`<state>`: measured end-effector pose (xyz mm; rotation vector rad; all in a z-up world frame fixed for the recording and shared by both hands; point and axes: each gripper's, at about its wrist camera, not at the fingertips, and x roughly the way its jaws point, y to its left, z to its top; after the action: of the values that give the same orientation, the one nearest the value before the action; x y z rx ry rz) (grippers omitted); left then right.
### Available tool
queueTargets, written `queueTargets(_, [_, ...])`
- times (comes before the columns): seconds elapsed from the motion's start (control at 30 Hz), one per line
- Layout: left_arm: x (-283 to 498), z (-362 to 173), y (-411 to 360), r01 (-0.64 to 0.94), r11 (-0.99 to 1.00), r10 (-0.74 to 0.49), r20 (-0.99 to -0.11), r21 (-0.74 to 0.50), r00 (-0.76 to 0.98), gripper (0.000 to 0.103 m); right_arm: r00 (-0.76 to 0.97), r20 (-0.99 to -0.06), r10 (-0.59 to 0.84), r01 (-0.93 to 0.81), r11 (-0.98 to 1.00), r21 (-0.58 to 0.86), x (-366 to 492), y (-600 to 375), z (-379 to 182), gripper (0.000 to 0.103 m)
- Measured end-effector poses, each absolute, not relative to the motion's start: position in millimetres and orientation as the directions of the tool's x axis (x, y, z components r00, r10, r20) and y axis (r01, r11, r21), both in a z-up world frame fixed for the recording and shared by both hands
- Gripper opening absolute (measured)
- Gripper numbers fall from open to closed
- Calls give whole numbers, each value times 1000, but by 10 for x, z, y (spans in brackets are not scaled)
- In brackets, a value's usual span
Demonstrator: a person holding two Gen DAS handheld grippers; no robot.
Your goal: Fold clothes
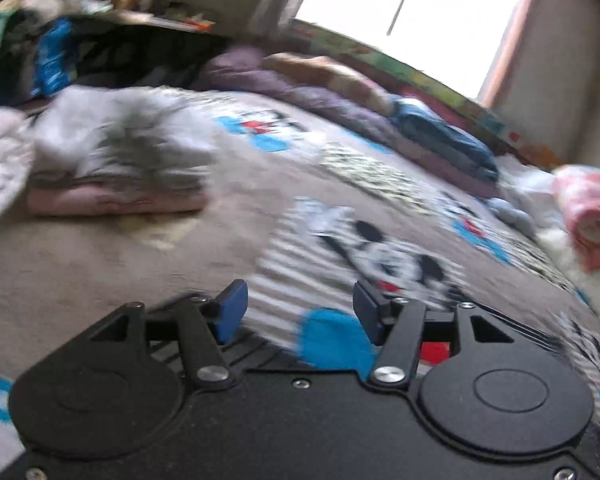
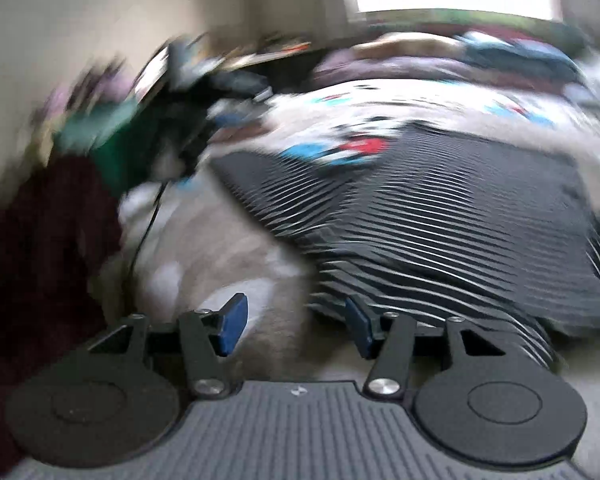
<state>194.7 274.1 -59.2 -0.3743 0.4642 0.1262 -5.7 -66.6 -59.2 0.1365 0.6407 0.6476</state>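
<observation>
The left gripper [image 1: 298,312] is nearest, its blue fingers [image 1: 232,310] apart with nothing between them, above a beige bedspread [image 1: 100,264] printed with cartoon mice. Behind the bed is a bright window [image 1: 412,12]. A stack of folded clothes [image 1: 116,168], grey over pink, lies to the left, well apart from the fingers. The right gripper [image 2: 296,324] also has its fingers apart and empty. Only the right wrist view shows a dark garment with thin white stripes [image 2: 440,216], spread flat on the bedspread; its near edge lies just beside the right finger. This view is much blurred.
</observation>
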Motion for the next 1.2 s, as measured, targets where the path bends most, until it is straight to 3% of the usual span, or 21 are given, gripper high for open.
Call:
queueTargets(0.23, [1720,-652,1803,-45,976,-63,-476,-213,877,57,766,-406,499,-194,781,594,-16,-1658,-690,62])
queueTargets(0.6, [1209,-836,189,306,952,-263,-510,1,819,57,874,-353,334,47,666,745,-120,-2646,-1107,66])
queueTargets(0.8, [1002,-1013,-444,420,903,-313,-534,88,785,57,906,-322,275,127,550,826,-189,-3161,-1354,73])
queueTargets(1.0, [1009,-1025,-728,338,938,-255,-515,74,819,57,920,-253,300,94,457,885,-134,-3415,-1510,74])
queueTargets(1.2, [1010,-1101,-988,367,923,-244,-563,115,790,56,926,-161,340,32,356,934,9,-3546,-1520,88])
